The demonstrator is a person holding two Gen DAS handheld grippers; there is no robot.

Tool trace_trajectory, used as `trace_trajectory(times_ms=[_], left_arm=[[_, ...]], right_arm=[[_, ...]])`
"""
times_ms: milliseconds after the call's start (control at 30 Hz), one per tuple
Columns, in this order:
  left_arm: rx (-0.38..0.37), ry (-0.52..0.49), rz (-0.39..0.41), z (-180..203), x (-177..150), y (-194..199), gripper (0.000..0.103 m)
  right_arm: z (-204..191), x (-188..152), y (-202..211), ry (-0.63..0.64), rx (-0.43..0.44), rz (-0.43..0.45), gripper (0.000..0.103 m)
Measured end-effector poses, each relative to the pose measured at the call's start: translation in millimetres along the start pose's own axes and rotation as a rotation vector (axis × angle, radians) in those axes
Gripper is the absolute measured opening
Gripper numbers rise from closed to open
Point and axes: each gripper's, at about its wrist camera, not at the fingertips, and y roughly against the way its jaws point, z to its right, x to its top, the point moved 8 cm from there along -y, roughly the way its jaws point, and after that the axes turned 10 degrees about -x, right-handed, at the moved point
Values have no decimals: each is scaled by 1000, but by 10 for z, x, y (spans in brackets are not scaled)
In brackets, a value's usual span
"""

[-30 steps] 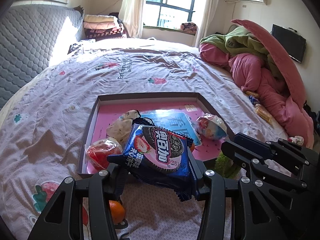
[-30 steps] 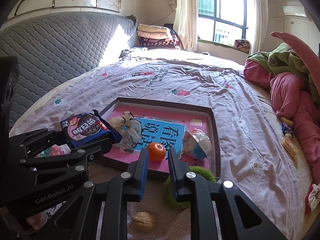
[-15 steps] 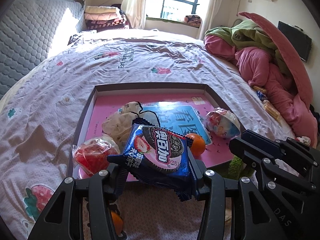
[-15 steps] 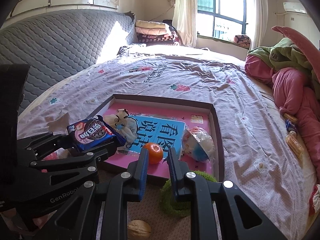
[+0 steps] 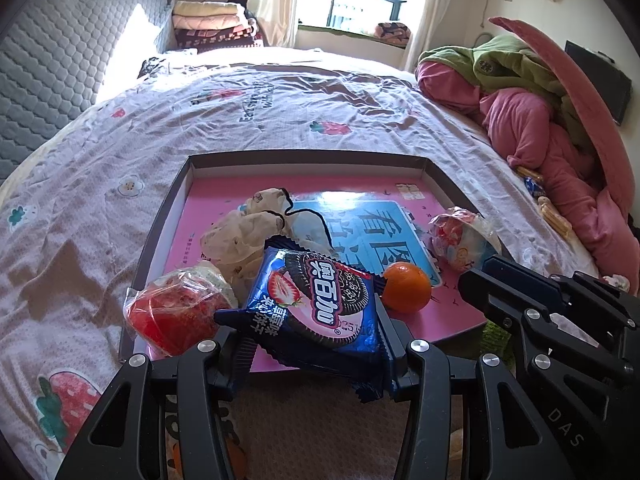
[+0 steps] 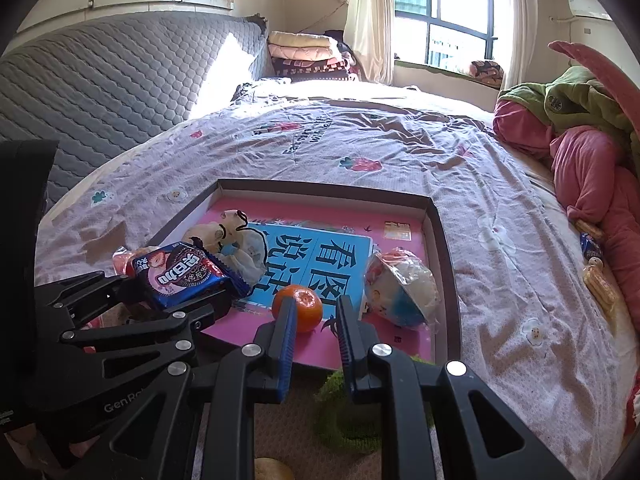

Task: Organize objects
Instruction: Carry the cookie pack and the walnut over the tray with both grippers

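My left gripper (image 5: 308,328) is shut on a blue strawberry cookie packet (image 5: 316,300), held just over the near edge of a dark-rimmed tray (image 5: 304,156) with a pink floor. In the right wrist view the same packet (image 6: 184,276) hangs over the tray's near left corner. A mandarin (image 5: 406,286), a wrapped red jelly cup (image 5: 176,312), a cream cloth (image 5: 248,232), a blue booklet (image 5: 380,232) and a wrapped round toy (image 5: 460,244) lie in the tray. My right gripper (image 6: 315,308) is shut and empty, at the near rim just before the mandarin (image 6: 306,304).
A green fuzzy ring (image 6: 344,412) and a walnut (image 6: 272,470) lie on the bed below my right gripper. A second mandarin (image 5: 236,452) sits under my left gripper. Pink and green bedding (image 5: 540,128) is piled at the right, with small snacks (image 6: 596,276) beside it.
Both grippers have come forward and lower toward the tray. The cookie packet now hangs over the tray's near edge, still gripped. The tray's contents have not moved.
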Motion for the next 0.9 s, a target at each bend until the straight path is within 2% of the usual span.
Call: trace_trajectory(times_ms=[900], left_arm=[[-5, 26, -27, -88, -10, -200, 52]], right_arm=[[35, -65, -337, -4, -14, -57, 21]])
